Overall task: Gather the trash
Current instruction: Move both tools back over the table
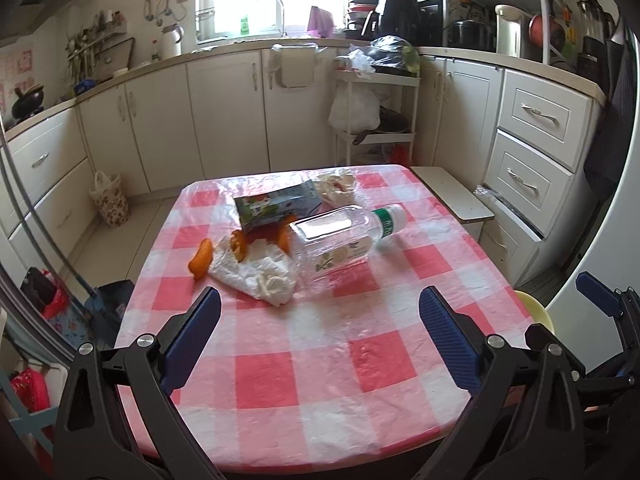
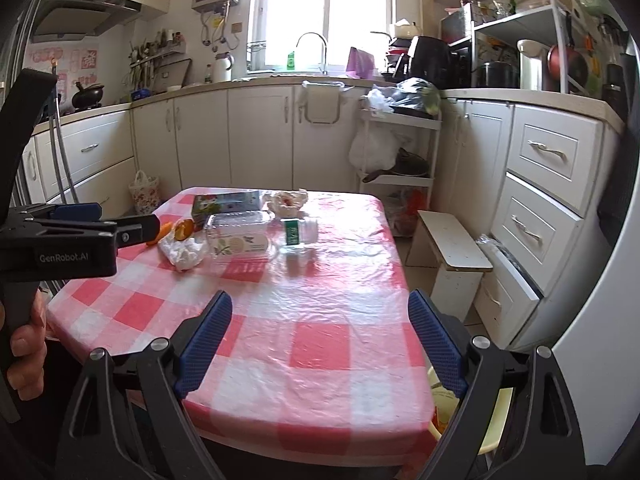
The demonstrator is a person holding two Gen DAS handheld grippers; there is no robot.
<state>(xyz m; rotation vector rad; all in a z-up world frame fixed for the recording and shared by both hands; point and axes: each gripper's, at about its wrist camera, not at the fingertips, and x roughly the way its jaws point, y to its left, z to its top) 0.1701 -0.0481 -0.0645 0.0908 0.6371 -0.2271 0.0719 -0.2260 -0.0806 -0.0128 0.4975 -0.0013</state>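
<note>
Trash lies at the far half of a table with a pink checked cloth (image 1: 360,364) (image 2: 336,320). A clear plastic bottle (image 1: 336,236) (image 2: 244,236) with a green label lies on its side. Beside it are orange peel (image 1: 202,258) (image 2: 182,229), a crumpled white tissue (image 1: 260,270) (image 2: 184,254), a green drink carton (image 1: 276,204) (image 2: 224,202) and a crumpled wrapper (image 1: 334,186) (image 2: 288,202). My left gripper (image 1: 320,316) stands open over the near cloth, empty. My right gripper (image 2: 320,332) is open too, empty, near the table's front right corner.
A yellow bin (image 2: 472,412) (image 1: 536,312) sits below the table's near right corner. A small white stool (image 1: 452,196) (image 2: 452,244) stands to the table's right, before white drawers (image 1: 532,160). A flowered bag (image 1: 110,200) stands on the floor at the left. A hand (image 2: 28,344) holds the left gripper.
</note>
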